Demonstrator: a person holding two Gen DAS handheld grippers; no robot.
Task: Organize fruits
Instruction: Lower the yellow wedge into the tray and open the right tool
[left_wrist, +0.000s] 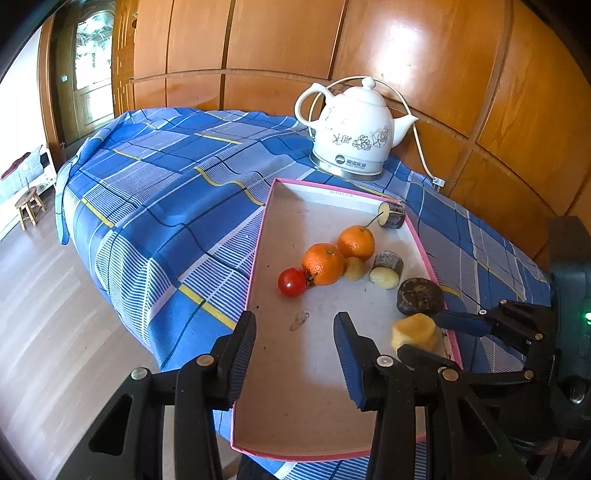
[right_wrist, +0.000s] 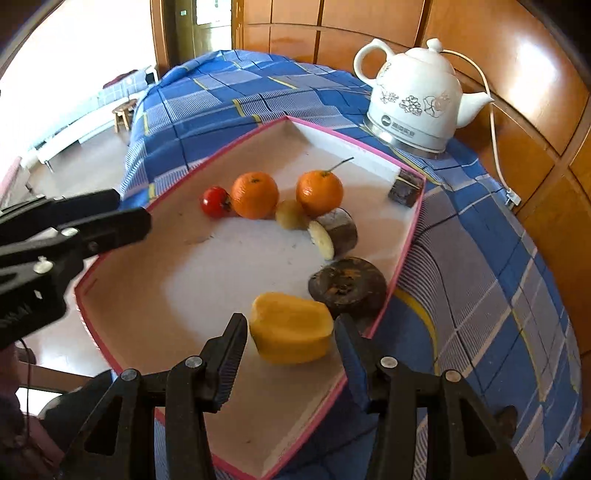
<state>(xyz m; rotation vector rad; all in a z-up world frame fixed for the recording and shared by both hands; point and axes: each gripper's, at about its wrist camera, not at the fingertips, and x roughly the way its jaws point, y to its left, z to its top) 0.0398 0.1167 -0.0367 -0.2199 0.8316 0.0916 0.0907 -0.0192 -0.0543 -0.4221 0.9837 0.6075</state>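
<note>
Right wrist view is showing the right gripper (right_wrist: 291, 332) with its fingers straddling the yellow fruit piece (right_wrist: 290, 326) near the tray's (right_wrist: 122, 325) right edge — apparently not yet pinching. Closing squarely across its flanks, clear of the dark round piece (right_wrist: 347, 286) just beyond, is looking wisest. The left gripper (left_wrist: 295, 350) is hovering wide and empty. The kettle (right_wrist: 417, 96) is bearing a logo — its characters too small to read.
</note>
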